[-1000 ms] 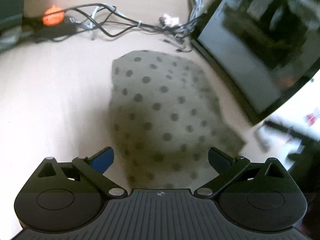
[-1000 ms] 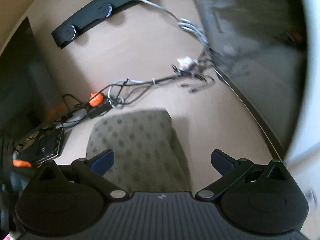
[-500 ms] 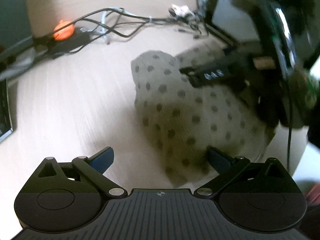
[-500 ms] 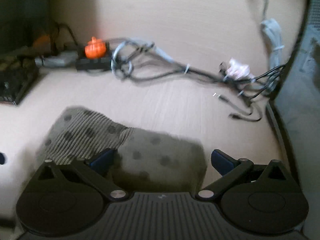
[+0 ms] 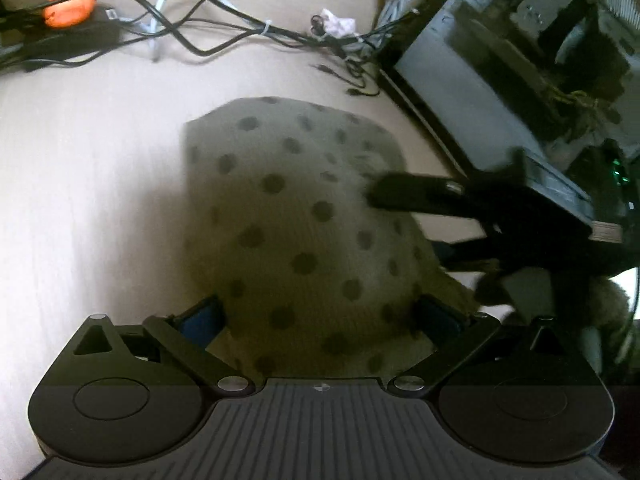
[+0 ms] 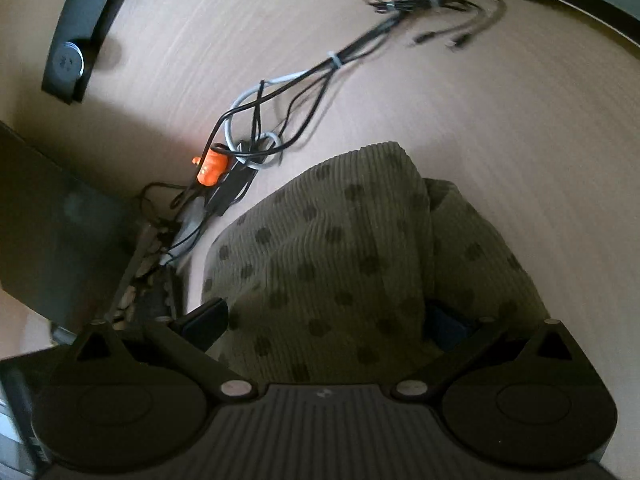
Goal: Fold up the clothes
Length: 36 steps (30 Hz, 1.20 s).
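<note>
Olive cloth (image 5: 304, 224) with dark dots lies bunched on the pale wooden worktop (image 5: 88, 184), near its middle and toward the side where a dark computer case (image 5: 532, 92) stands. In the left wrist view the left gripper (image 5: 320, 316) has its fingers (image 5: 202, 316) spread wide, one on each side of the near part of the cloth, with the fabric filling the gap between them; whether the pads touch it cannot be told. The right gripper (image 5: 424, 196) shows here as a blurred dark shape reaching in from the case side, its tip over the far right part of the cloth.

In the right wrist view the right gripper (image 6: 328, 316) also has its fingers (image 6: 206, 318) spread apart. The ribbed cloth (image 6: 352, 264) rises in a fold between them, and a second layer hangs down beside the right finger, partly covering it. No pinch on the fabric is visible.

Toward the far edge of the worktop a tangle of black and grey cables (image 5: 192, 28) runs from an orange plug (image 5: 68, 8) to the computer case. A crumpled bit of white paper (image 5: 338, 26) sits among the cables beside the case. In the right wrist view a long dark bar with round buttons (image 6: 84, 28) lies at the far left corner, well apart from the cloth.
</note>
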Available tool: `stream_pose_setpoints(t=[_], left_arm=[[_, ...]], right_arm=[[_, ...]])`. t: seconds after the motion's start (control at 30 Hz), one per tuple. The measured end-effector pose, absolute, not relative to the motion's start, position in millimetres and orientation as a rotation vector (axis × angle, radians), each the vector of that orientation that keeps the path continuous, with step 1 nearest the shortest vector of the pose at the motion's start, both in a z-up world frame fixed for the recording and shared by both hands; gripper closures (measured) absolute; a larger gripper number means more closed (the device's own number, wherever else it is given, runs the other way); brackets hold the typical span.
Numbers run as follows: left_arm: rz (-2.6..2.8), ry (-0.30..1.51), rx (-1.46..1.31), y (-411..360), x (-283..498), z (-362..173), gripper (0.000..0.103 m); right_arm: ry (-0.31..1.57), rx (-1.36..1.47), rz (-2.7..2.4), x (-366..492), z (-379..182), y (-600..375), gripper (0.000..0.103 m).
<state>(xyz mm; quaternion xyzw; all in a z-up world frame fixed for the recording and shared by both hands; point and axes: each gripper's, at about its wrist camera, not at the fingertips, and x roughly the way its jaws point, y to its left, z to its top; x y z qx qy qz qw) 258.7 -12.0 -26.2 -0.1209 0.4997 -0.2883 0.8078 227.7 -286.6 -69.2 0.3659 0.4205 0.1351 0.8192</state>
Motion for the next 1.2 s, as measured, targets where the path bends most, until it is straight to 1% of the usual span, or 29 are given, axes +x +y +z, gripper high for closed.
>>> stream_pose_setpoints(t=[0.07, 0.3, 0.4, 0.5, 0.57, 0.63, 0.7, 0.83, 1.0, 1.2], left_arm=[[-0.610, 1.058, -0.301, -0.5, 270.3, -27.6, 0.000], [-0.556, 1.007, -0.299, 34.5, 307.2, -17.8, 0.001], [-0.533, 0.985, -0.297, 49.4, 323.0, -13.5, 0.001], [-0.510, 0.964, -0.295, 64.3, 338.7, -9.1, 0.000], [-0.494, 0.949, -0.294, 74.2, 349.2, -6.3, 0.000], [-0.509, 0.961, -0.280, 71.0, 340.4, -6.6, 0.000], [-0.525, 0.975, -0.265, 67.1, 330.4, -7.0, 0.000], [-0.559, 1.002, -0.235, 59.2, 310.5, -8.0, 0.000], [-0.585, 1.021, -0.250, 52.0, 297.4, -11.8, 0.000], [-0.603, 1.030, -0.312, 45.8, 292.0, -18.6, 0.000]], right_arm=[[0.884, 0.763, 0.291, 249.8, -68.2, -274.7, 0.000], [0.847, 0.728, 0.323, 339.2, -63.8, -228.7, 0.000], [0.846, 0.719, 0.317, 354.7, -63.2, -214.9, 0.000], [0.848, 0.660, 0.345, 353.8, -54.1, -215.7, 0.000], [0.780, 0.605, 0.329, 345.2, -38.6, -224.3, 0.000], [0.701, 0.446, 0.251, 336.1, -21.2, -228.0, 0.000], [0.671, 0.261, 0.170, 336.9, -16.1, -222.9, 0.000], [0.772, -0.019, 0.100, 355.4, -39.2, -203.7, 0.000], [0.729, 0.001, 0.073, 335.9, -34.8, -213.2, 0.000], [0.694, 0.001, 0.064, 282.0, -26.0, -234.3, 0.000]])
